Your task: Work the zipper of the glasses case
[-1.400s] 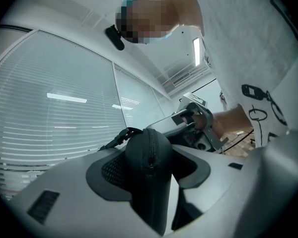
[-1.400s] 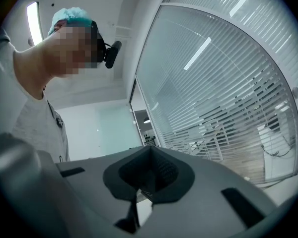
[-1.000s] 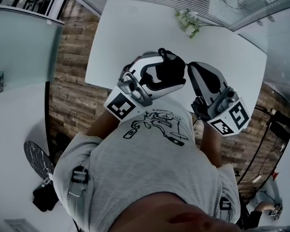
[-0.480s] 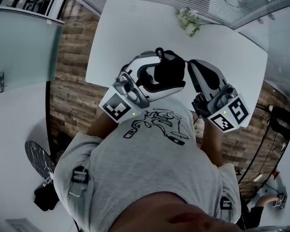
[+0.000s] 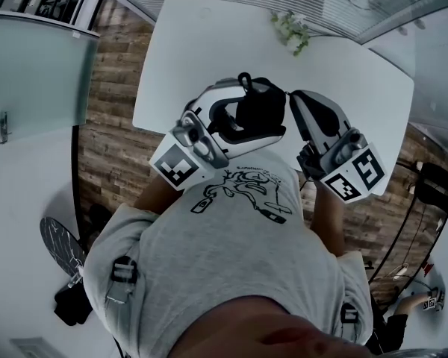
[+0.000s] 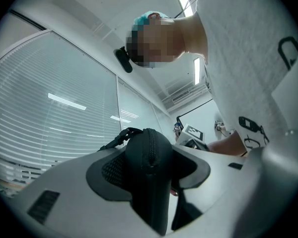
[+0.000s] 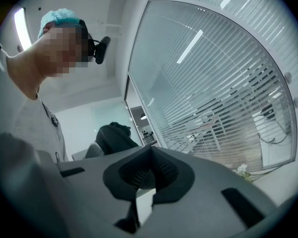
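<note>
Left tool [image 5: 264,106] around glasses case [image 6: 149,162]; right tool [image 5: 293,100] just beside; table [image 5: 209,36] below.

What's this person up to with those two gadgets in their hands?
A person stands over a white table, a handheld gripper in each hand. The left gripper has its jaws clamped on a black zippered glasses case, held up in the air. The right gripper sits just beside the case, jaws shut with nothing visible between them.

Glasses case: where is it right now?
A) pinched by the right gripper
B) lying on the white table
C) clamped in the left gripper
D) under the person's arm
C: the left gripper view shows the glasses case wedged between the left gripper's jaws.
</note>
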`<state>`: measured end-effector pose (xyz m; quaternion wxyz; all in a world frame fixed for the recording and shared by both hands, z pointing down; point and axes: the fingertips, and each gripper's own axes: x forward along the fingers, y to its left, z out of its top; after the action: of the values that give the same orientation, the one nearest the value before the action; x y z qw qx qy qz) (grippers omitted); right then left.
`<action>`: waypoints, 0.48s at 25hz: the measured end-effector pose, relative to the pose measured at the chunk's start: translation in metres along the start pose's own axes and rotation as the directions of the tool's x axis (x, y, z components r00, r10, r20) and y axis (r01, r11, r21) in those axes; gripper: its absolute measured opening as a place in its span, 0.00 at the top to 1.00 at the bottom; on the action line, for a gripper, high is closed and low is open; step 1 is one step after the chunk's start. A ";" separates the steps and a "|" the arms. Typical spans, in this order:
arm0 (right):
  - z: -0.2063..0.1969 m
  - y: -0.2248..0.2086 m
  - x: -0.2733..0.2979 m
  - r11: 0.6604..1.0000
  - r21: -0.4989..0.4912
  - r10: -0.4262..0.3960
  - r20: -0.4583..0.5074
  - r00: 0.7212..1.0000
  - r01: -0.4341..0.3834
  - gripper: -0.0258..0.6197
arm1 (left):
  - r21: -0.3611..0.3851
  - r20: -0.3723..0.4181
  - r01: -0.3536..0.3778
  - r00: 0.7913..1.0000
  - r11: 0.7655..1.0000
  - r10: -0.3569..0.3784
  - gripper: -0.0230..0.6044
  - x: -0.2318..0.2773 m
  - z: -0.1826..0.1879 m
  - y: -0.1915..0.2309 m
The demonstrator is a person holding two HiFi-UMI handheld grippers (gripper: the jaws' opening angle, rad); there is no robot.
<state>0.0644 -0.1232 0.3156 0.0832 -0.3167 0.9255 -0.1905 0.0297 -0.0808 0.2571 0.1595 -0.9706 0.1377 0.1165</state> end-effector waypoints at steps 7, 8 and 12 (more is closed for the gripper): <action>-0.017 -0.019 -0.002 0.999 0.030 -0.038 -0.027 0.999 0.039 0.95 | -0.013 0.045 0.017 0.999 1.000 -0.016 0.58 0.002 0.008 -0.001; -0.018 -0.020 -0.002 0.999 0.034 -0.037 -0.026 0.999 0.038 0.95 | -0.019 0.050 0.020 0.999 1.000 -0.019 0.58 0.005 0.012 0.000; -0.019 -0.022 -0.003 0.998 0.051 -0.034 -0.022 0.999 0.035 0.95 | -0.029 0.066 0.023 0.998 0.999 -0.021 0.58 0.008 0.017 0.001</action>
<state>0.0737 -0.1320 0.3421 0.0784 -0.3282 0.9155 -0.2190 0.0334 -0.0771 0.2389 0.1508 -0.9699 0.1201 0.1485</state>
